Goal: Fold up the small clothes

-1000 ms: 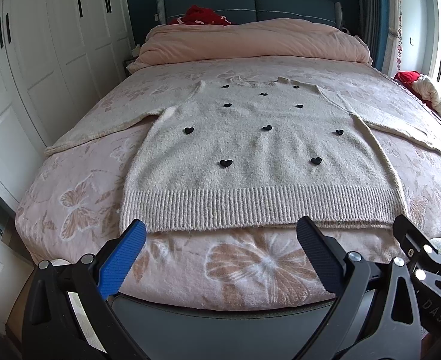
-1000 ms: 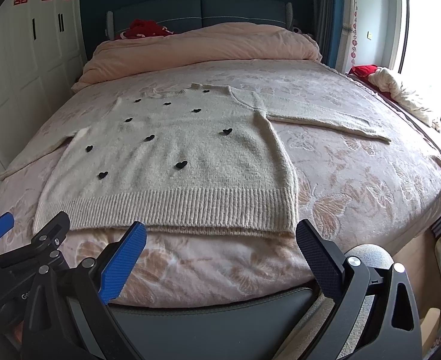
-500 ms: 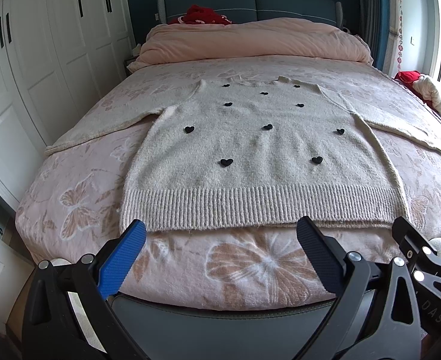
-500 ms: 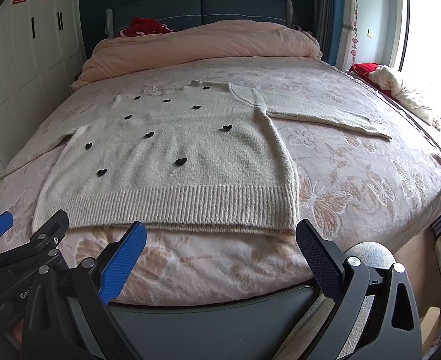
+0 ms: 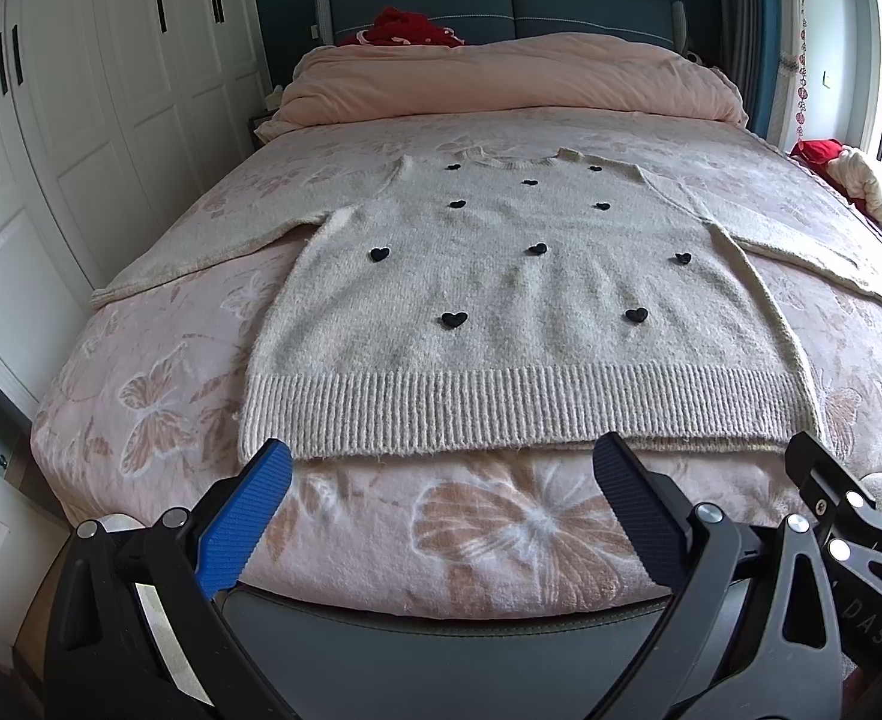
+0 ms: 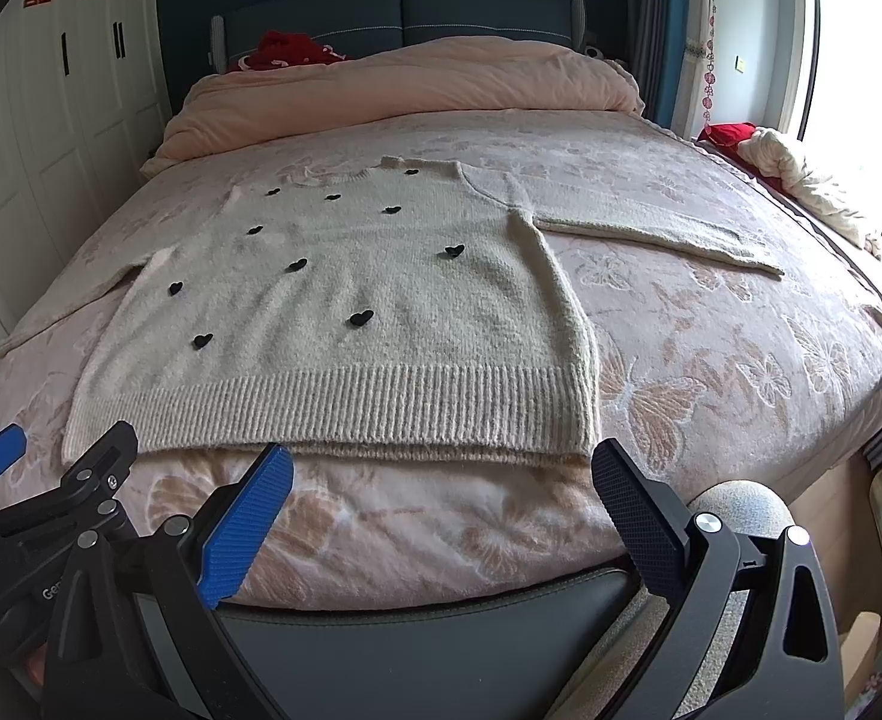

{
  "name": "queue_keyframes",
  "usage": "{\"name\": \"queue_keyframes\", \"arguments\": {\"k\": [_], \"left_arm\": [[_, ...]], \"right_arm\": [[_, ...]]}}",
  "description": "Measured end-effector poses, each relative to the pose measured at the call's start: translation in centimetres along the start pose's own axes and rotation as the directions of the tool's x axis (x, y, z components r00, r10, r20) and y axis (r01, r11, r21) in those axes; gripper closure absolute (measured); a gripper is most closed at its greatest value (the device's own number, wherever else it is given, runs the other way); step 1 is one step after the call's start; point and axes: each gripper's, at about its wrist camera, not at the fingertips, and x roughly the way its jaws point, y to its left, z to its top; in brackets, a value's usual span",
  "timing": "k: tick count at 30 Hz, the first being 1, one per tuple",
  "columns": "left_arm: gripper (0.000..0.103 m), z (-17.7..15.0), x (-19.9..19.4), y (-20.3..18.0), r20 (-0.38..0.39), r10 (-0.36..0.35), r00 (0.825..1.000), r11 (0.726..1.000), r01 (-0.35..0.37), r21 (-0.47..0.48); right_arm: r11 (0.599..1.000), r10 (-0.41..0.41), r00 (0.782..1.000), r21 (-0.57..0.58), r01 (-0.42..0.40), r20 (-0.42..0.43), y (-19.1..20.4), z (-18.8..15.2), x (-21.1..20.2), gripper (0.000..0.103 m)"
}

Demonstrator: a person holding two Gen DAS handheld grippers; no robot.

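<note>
A cream knit sweater point(image 5: 519, 300) with small black hearts lies flat, front up, on the bed, sleeves spread to both sides and its ribbed hem point(image 5: 519, 414) nearest me. The same sweater point(image 6: 345, 312) fills the left half of the right wrist view. My left gripper point(image 5: 441, 474) hovers open just short of the hem, over the bed's near edge, holding nothing. My right gripper point(image 6: 441, 474) is open too, near the hem's right corner, also apart from the fabric. The left gripper's body point(image 6: 51, 498) shows at lower left in the right wrist view.
The bed point(image 5: 159, 396) has a pink butterfly-print cover and a dark padded foot rail point(image 5: 441, 648). A folded pink duvet point(image 5: 513, 84) lies by the headboard. White wardrobe doors point(image 5: 81, 120) stand on the left; a heap of clothes point(image 6: 801, 174) lies by the window on the right.
Both grippers have crept slightly forward toward the sweater's hem; the sweater lies as before and both stay open.
</note>
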Motion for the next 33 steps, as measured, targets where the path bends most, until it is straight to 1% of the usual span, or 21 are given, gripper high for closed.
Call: {"name": "queue_keyframes", "arguments": {"k": [33], "left_arm": [[0.005, -0.46, 0.05, 0.18, -0.002, 0.002, 1.000, 1.000, -0.002, 0.001]], "right_arm": [[1.000, 0.000, 1.000, 0.003, 0.000, -0.014, 0.04, -0.38, 0.43, 0.005]]}}
